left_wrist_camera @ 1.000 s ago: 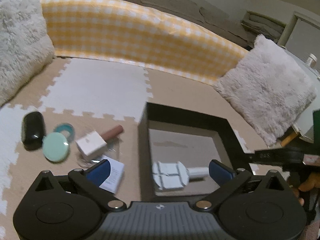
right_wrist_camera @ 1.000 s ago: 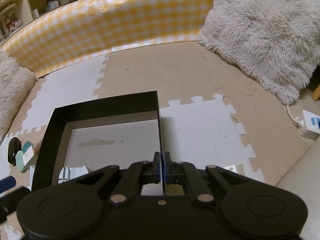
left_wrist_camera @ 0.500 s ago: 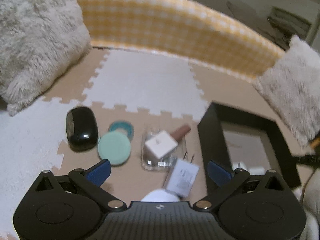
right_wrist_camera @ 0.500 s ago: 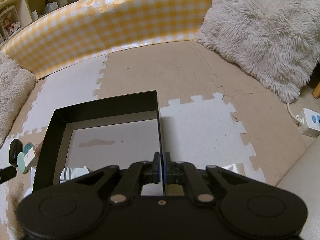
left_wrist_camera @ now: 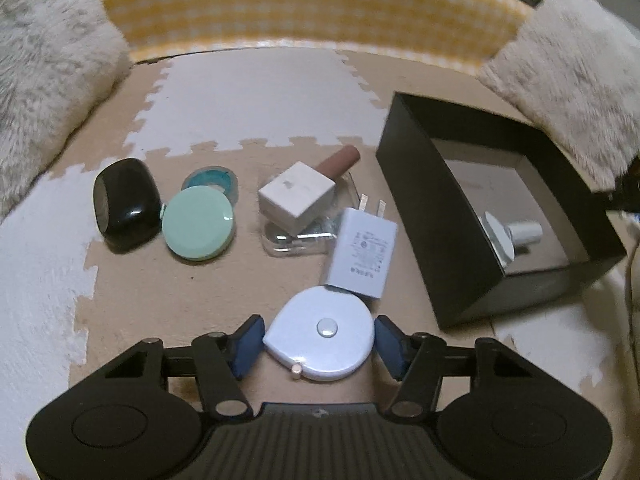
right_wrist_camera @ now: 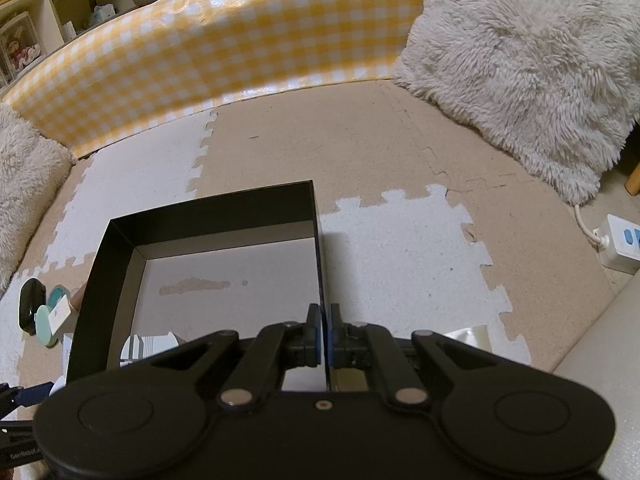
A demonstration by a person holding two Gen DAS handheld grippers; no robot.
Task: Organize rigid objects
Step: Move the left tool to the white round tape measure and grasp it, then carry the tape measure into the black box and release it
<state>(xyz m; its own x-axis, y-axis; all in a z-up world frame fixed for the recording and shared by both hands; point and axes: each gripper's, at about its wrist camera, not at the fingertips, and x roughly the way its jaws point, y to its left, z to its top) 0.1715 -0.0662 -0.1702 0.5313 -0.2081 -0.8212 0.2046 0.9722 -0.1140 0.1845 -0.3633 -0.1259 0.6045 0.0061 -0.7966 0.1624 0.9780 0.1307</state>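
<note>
A white tape measure (left_wrist_camera: 324, 330) lies on the foam mat between the blue pads of my left gripper (left_wrist_camera: 319, 336), whose jaws are closing and touch its two sides. Just beyond it lie a white charger (left_wrist_camera: 362, 250), a white cube (left_wrist_camera: 296, 196) on a clear case (left_wrist_camera: 296, 236), a brown tube (left_wrist_camera: 338, 160), a mint round compact (left_wrist_camera: 198, 222), a teal ring (left_wrist_camera: 210, 179) and a black oval case (left_wrist_camera: 126, 204). The black box (left_wrist_camera: 420, 200) stands to the right, holding one white item (left_wrist_camera: 512, 234). My right gripper (right_wrist_camera: 325, 334) is shut on the box's (right_wrist_camera: 208, 216) right wall.
A yellow checked bumper (left_wrist_camera: 312, 4) closes off the far side. Fluffy cushions sit at the left (left_wrist_camera: 44, 76) and right (right_wrist_camera: 520, 68). A white power strip (right_wrist_camera: 620, 244) with its cord lies on the floor at the far right.
My left gripper swung left from over the box and came down onto the loose items. Its jaws narrowed around the tape measure. The right gripper stayed still on the box wall.
</note>
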